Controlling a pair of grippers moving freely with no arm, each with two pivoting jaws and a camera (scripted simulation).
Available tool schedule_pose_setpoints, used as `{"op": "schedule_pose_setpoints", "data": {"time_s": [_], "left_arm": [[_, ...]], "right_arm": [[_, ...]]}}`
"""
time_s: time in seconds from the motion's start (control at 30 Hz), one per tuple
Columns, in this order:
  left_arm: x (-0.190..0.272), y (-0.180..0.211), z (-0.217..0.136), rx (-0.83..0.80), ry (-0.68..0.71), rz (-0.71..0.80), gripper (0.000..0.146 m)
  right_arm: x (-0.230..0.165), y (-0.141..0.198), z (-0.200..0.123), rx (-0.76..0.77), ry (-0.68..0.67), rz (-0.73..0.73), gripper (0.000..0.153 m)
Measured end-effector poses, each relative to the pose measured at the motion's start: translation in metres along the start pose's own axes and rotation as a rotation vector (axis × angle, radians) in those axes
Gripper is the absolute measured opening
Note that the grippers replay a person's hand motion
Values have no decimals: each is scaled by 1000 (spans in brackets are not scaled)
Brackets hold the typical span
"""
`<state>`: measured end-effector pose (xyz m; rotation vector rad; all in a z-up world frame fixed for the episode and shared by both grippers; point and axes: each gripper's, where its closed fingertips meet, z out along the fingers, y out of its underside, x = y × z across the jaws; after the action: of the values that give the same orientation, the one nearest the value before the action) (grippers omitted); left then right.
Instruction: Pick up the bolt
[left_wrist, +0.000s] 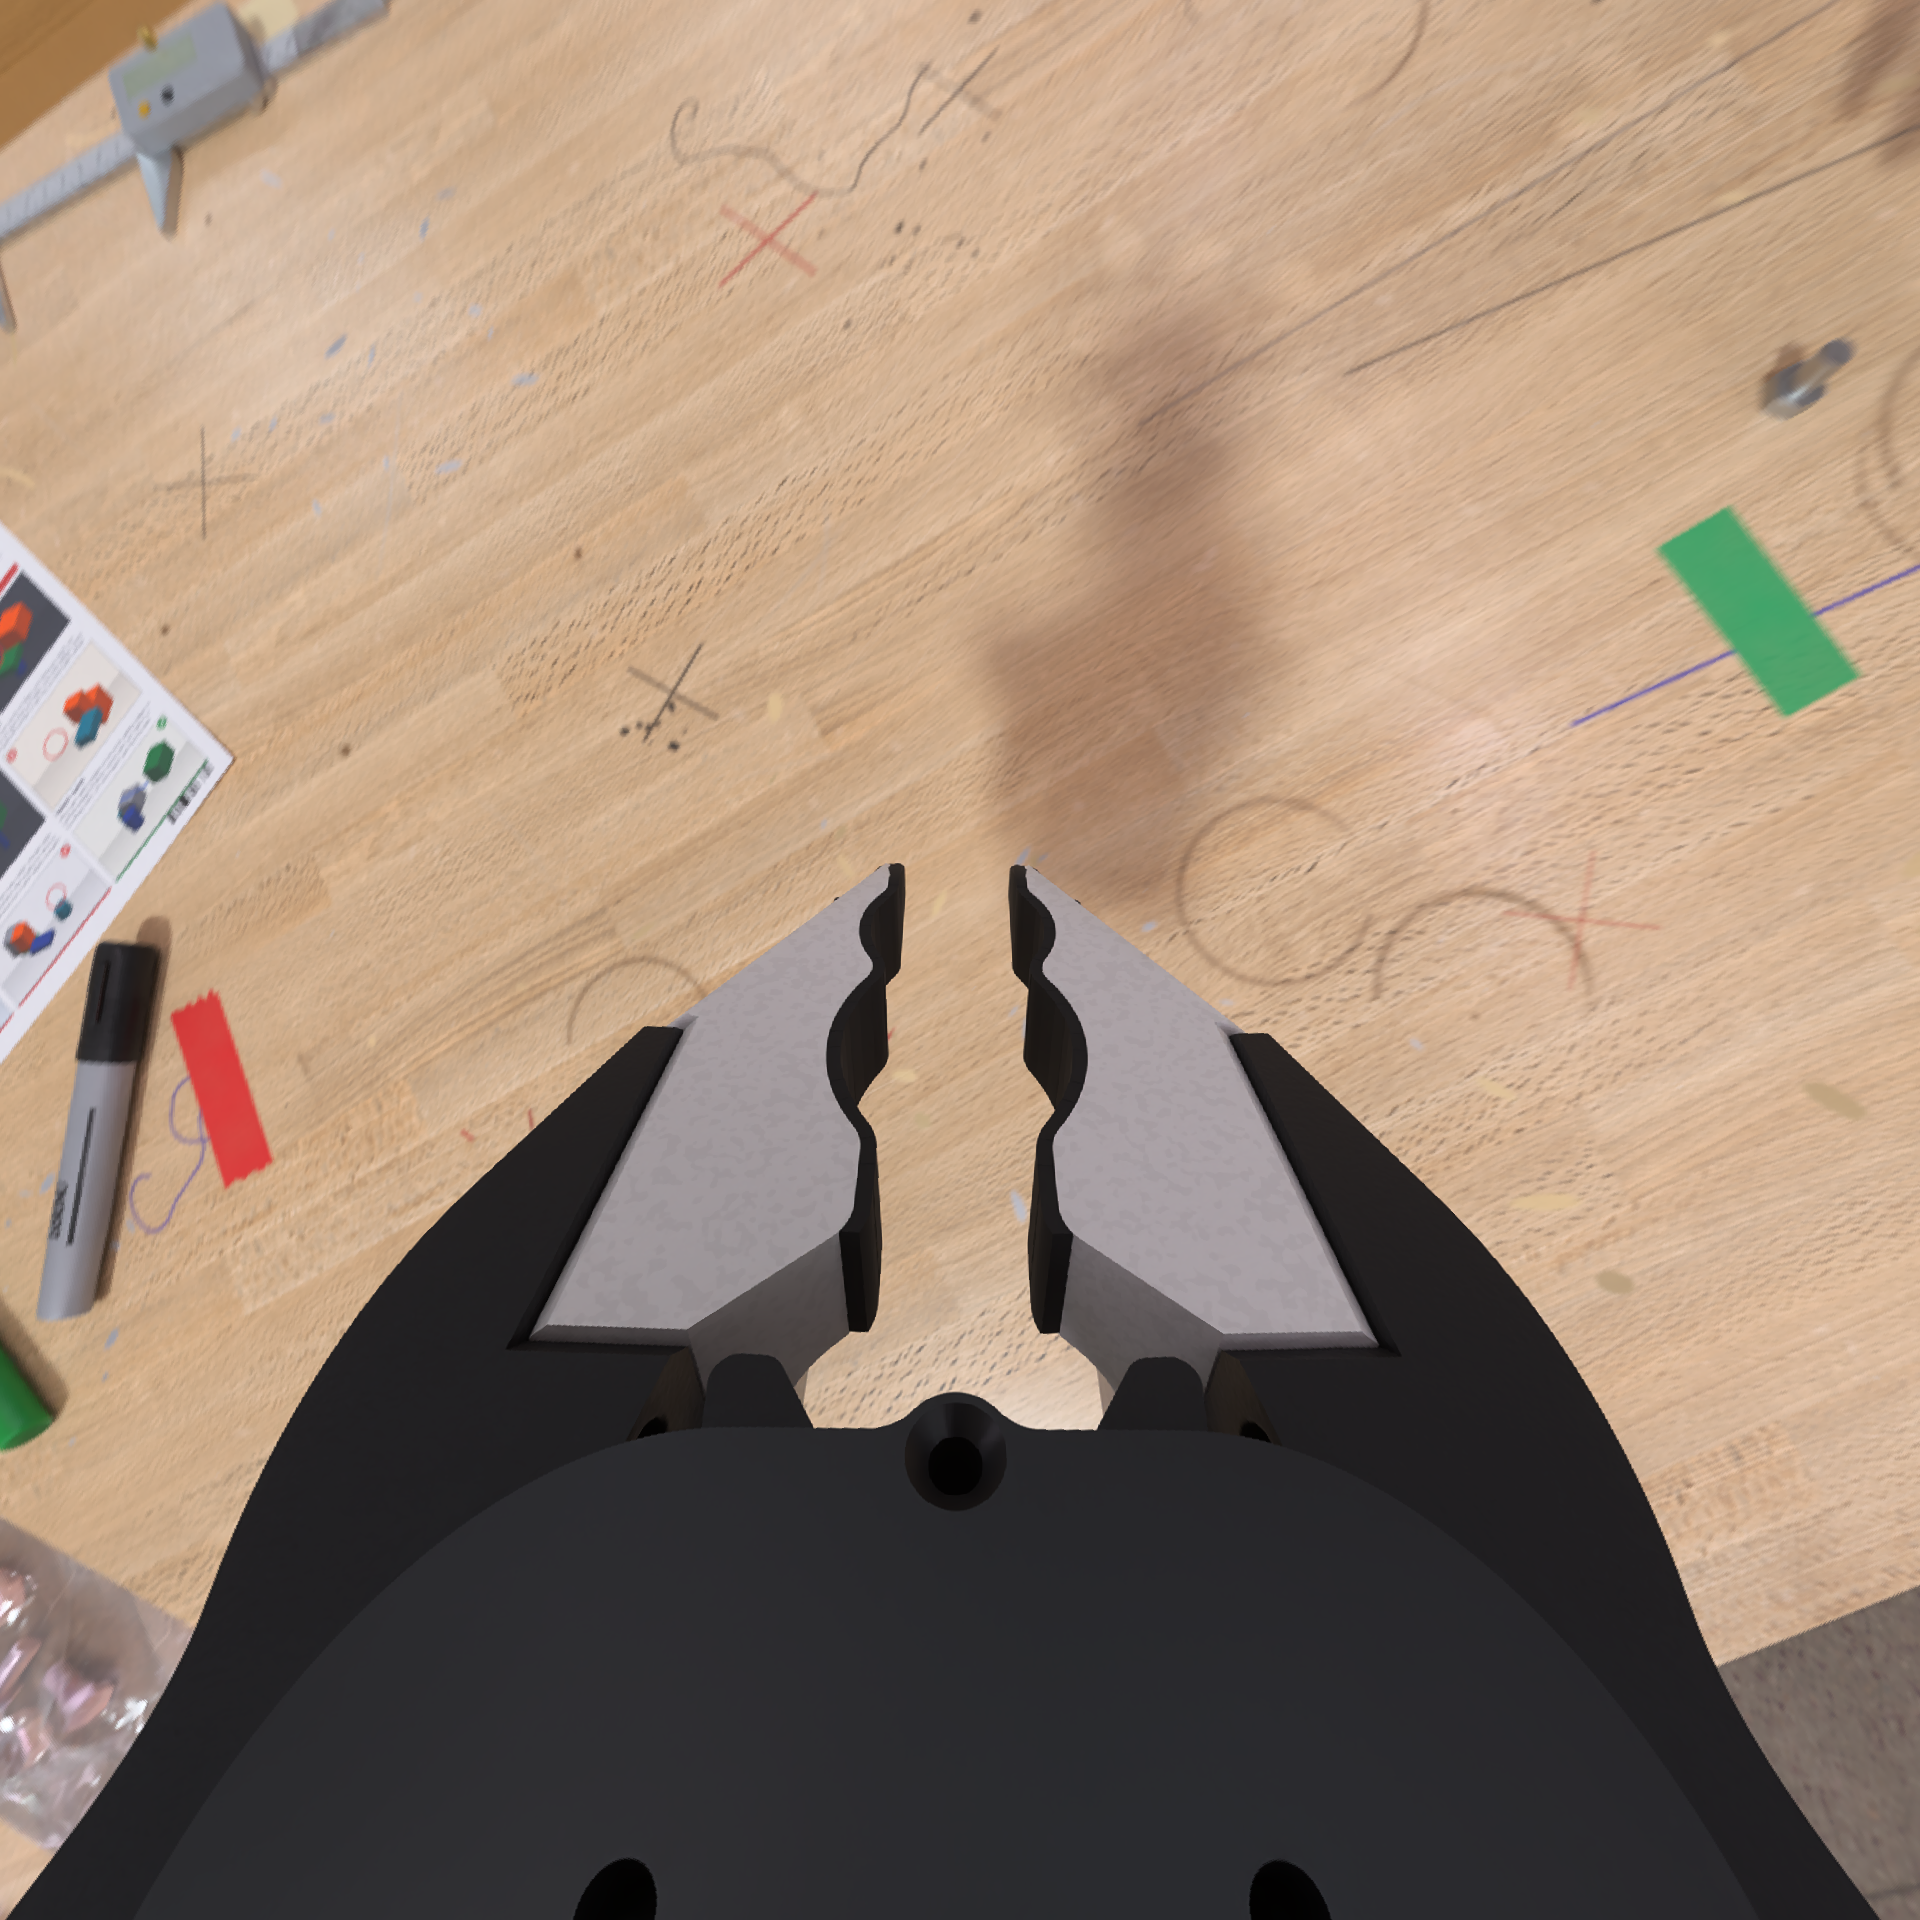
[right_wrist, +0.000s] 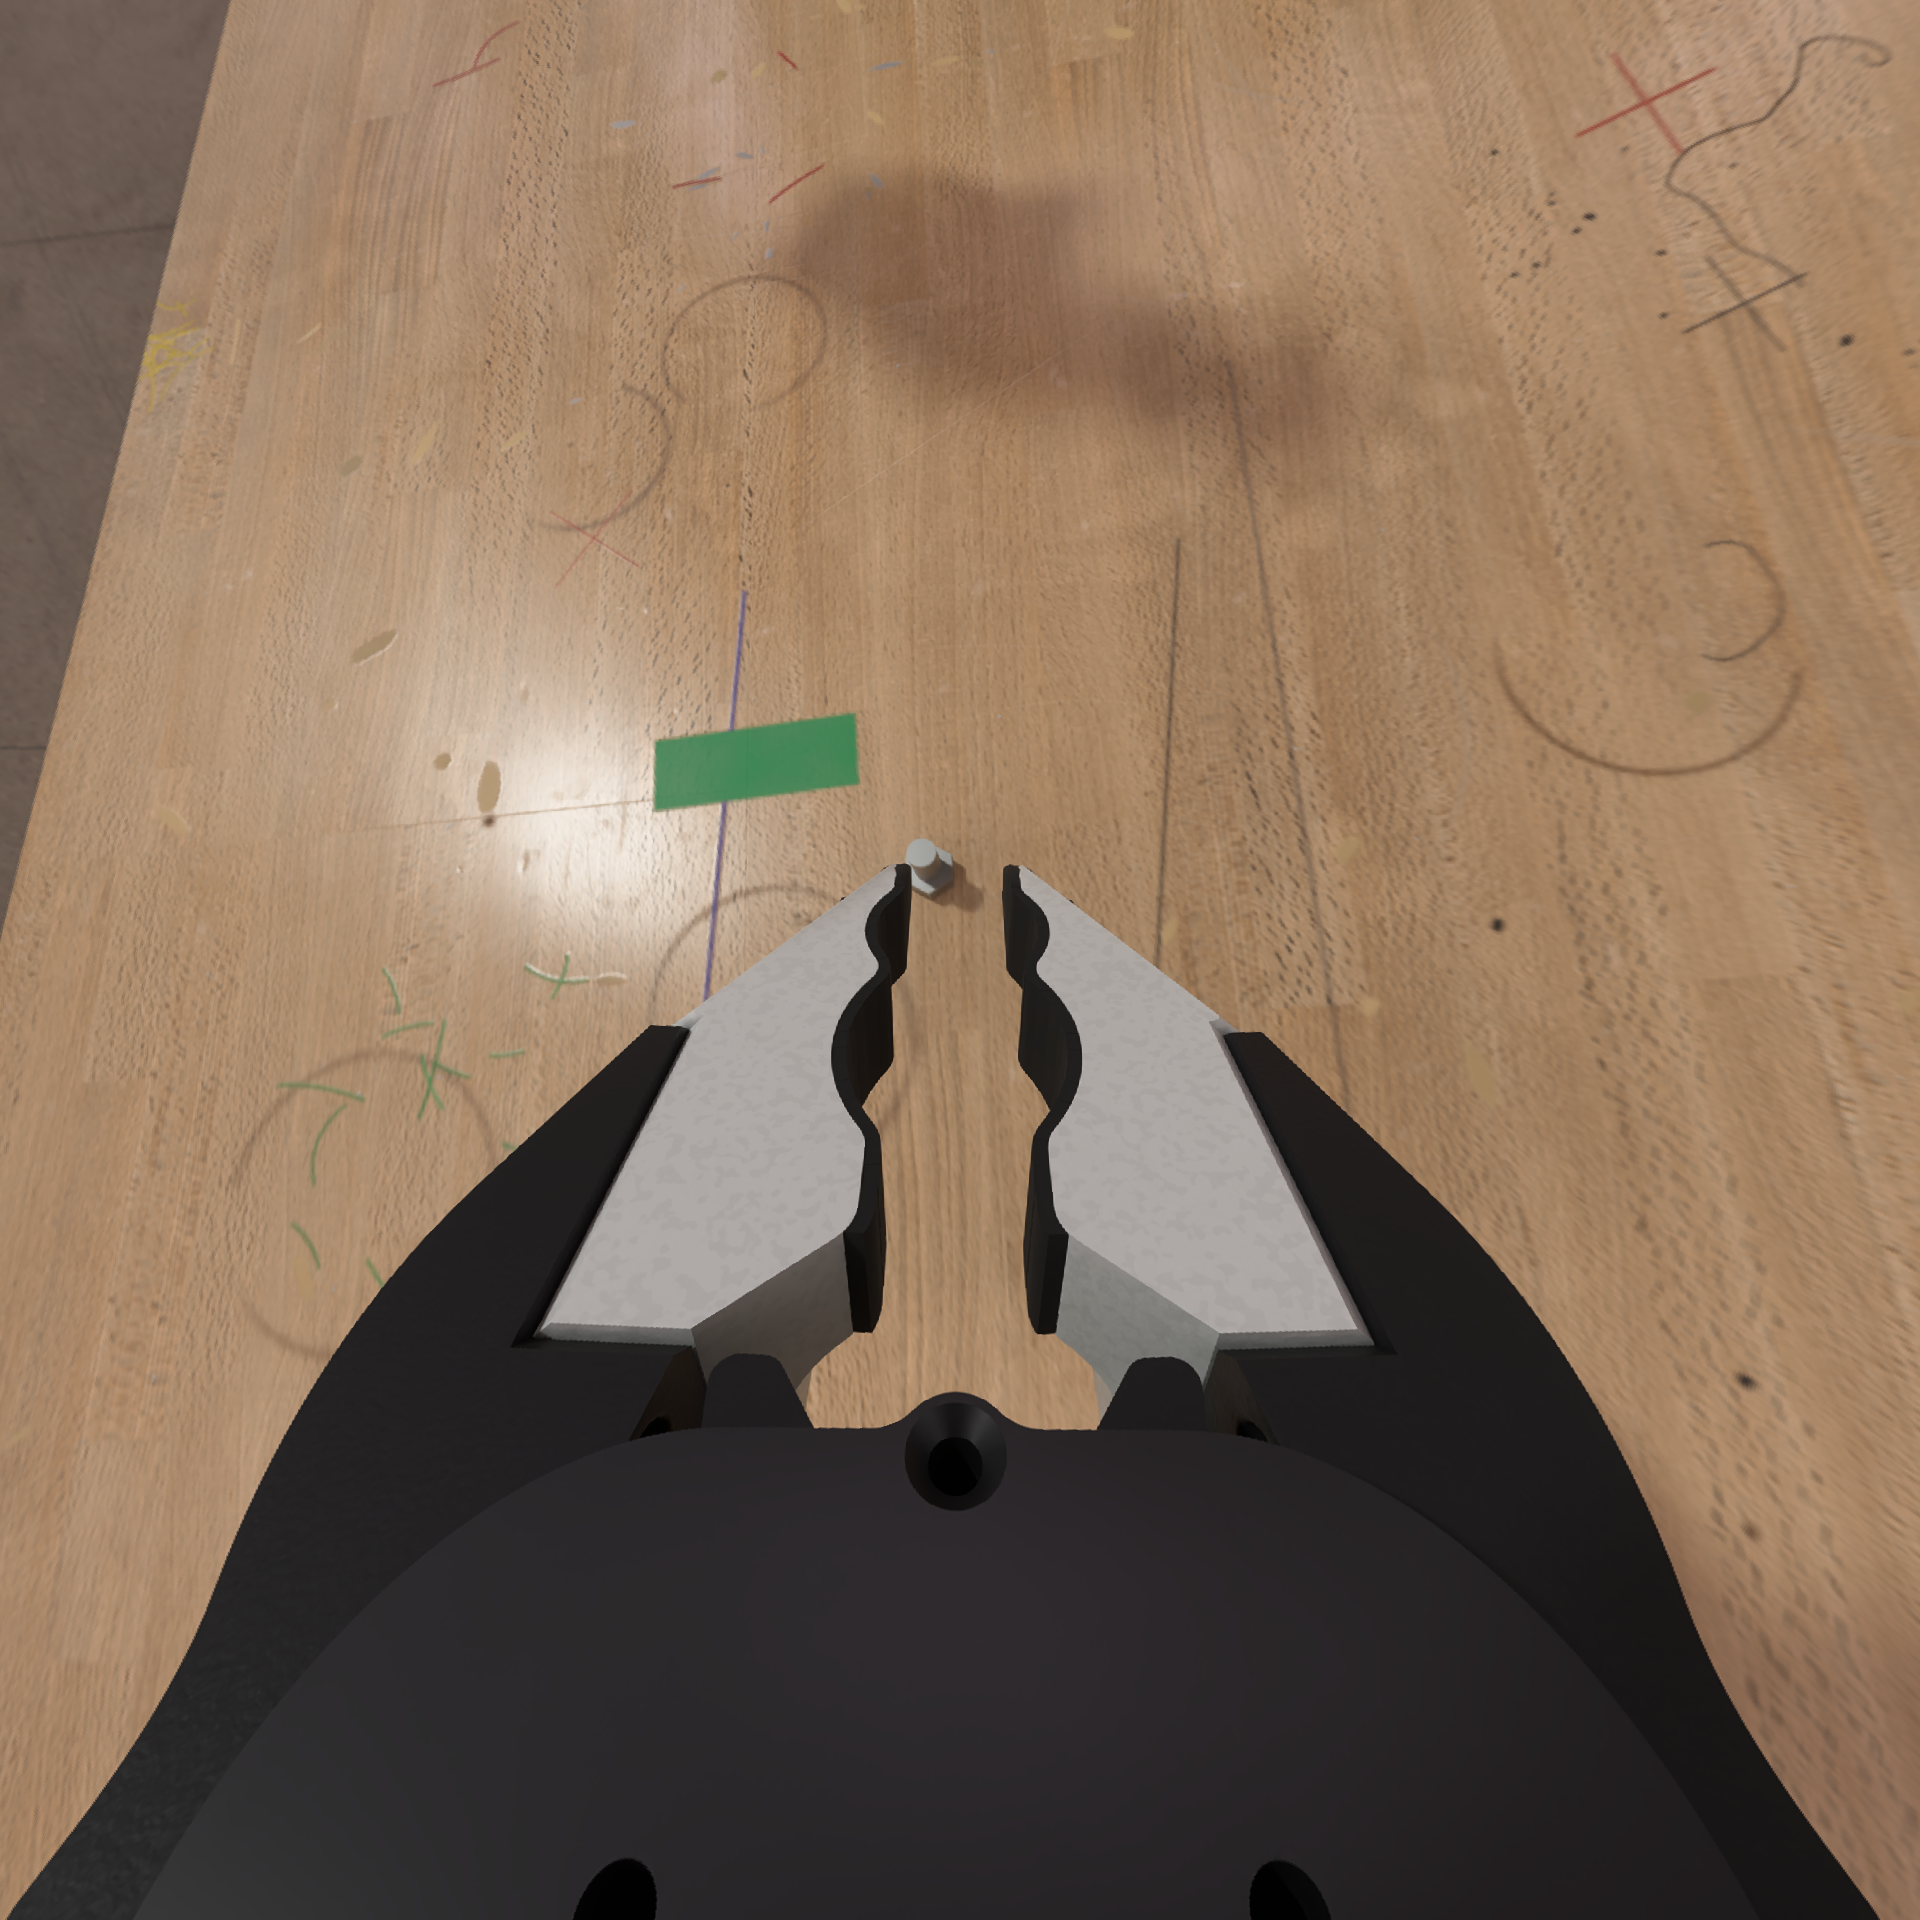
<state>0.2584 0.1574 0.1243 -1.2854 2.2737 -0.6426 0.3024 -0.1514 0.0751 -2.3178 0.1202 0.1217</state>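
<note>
The right gripper (right_wrist: 956, 879) hovers with jaws narrowly parted, holding nothing; the bolt (right_wrist: 928, 869) stands on the bench (right_wrist: 1351, 935) just beyond its left fingertip. The left gripper (left_wrist: 956, 879) is likewise narrow and empty.

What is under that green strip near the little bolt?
The green strip lies flat on the wooden bench, across a thin purple line that shows on either side. The stretch beneath is covered.
</note>
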Motion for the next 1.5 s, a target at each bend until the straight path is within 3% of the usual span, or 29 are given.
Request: {"op": "schedule_pose_setpoints", "data": {"time_s": [0.17, 0.5, 0.9, 1.03, 1.17, 1.33, 1.5], "left_arm": [[-19, 17, 2, -56, -16, -21, 19], [14, -12, 24, 17, 109, 60, 15], [68, -77, 34, 164, 247, 171, 15], [106, -122, 40, 299, 371, 182, 20], [154, -165, 66, 383, 489, 231, 29], [216, -211, 117, 443, 604, 317, 44], [249, -233, 175, 432, 627, 374, 50]], "right_arm": [[2, 11, 27, -63, 14, 31, 18], [-8, 25, 65, -175, 24, -46, 13], [-7, 25, 65, -131, 64, -62, 8], [0, 8, 40, -18, 76, -11, 8], [27, -10, -14, 95, 178, 52, 8], [75, -3, -77, 63, 380, 61, 8], [98, 10, -98, 21, 438, 72, 8]]}}
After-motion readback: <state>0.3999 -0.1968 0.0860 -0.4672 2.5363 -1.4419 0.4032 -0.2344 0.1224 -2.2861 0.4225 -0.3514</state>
